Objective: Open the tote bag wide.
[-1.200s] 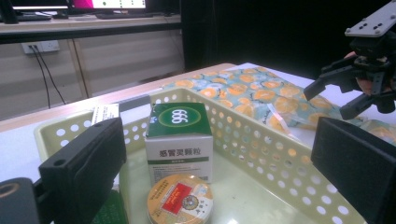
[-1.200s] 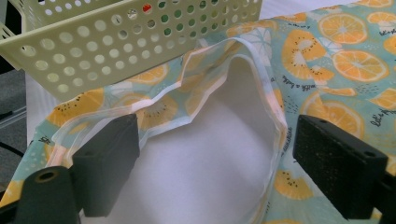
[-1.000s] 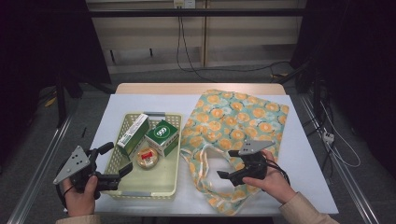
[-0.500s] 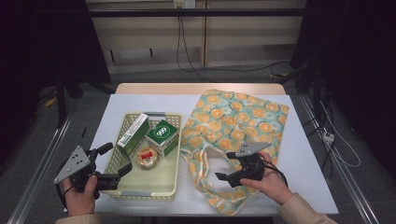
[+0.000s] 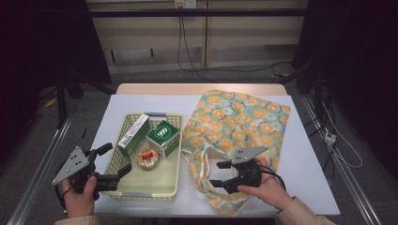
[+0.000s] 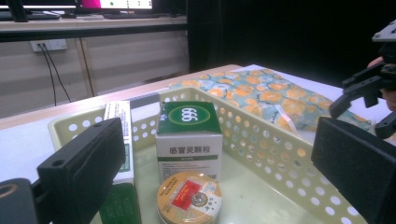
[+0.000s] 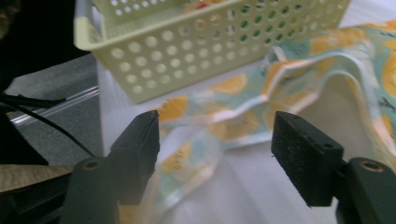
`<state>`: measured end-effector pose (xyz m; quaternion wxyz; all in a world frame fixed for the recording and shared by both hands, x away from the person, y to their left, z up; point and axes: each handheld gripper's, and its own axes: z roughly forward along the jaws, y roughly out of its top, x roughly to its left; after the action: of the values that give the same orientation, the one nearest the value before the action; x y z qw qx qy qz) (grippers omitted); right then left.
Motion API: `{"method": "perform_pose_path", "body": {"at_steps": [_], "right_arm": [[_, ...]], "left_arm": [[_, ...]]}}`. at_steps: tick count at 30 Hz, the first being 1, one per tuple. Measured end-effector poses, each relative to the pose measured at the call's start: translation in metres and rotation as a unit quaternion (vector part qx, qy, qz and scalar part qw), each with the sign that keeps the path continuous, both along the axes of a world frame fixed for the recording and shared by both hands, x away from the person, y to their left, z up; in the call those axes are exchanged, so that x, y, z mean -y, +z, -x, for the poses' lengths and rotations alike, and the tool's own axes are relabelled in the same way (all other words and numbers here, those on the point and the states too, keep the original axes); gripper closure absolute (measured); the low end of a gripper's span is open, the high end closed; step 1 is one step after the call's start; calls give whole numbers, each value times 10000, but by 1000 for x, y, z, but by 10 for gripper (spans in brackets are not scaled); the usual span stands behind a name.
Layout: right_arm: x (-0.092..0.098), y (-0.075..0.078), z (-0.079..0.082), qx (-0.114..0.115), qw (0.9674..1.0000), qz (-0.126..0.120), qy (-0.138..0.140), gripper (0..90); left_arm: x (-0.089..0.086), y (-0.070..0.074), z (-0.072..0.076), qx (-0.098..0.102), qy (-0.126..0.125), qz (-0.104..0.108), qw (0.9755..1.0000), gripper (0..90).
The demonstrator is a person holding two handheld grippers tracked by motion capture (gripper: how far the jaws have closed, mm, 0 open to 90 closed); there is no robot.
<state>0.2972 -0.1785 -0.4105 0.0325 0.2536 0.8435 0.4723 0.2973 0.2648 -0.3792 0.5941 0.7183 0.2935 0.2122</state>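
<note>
Presently: right gripper (image 5: 218,174), jaws just closing yet apart, astride fruit-print bag (image 5: 234,126) edge; left gripper (image 5: 115,159) jaws wide by basket (image 5: 141,193).

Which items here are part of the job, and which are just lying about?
In play: fruit-print tote bag, with the right gripper at its opening, jaws just closing; left gripper open at the basket.
Untouched for now: green 666 box, long carton, round tin.

High view looks down; both close tongs views share the basket (image 5: 121,188).
</note>
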Motion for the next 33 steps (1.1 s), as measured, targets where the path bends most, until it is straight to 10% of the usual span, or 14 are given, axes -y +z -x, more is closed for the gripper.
{"method": "perform_pose_path", "body": {"at_steps": [9,15,18,33], "right_arm": [[-20,-7,14,-179,9984,127,519,272],[-19,-18,11,-317,9962,339,741,790],[-13,-16,8,-312,9963,275,746,894],[61,12,-61,-84,9967,-226,-772,900]], "left_arm": [[2,-1,0,-17,-10,25,10000,28],[1,-1,-1,-27,-9,-10,10000,28],[0,-1,-1,-29,2,-12,10000,28],[2,-2,-2,-44,-11,-14,10000,28]]}}
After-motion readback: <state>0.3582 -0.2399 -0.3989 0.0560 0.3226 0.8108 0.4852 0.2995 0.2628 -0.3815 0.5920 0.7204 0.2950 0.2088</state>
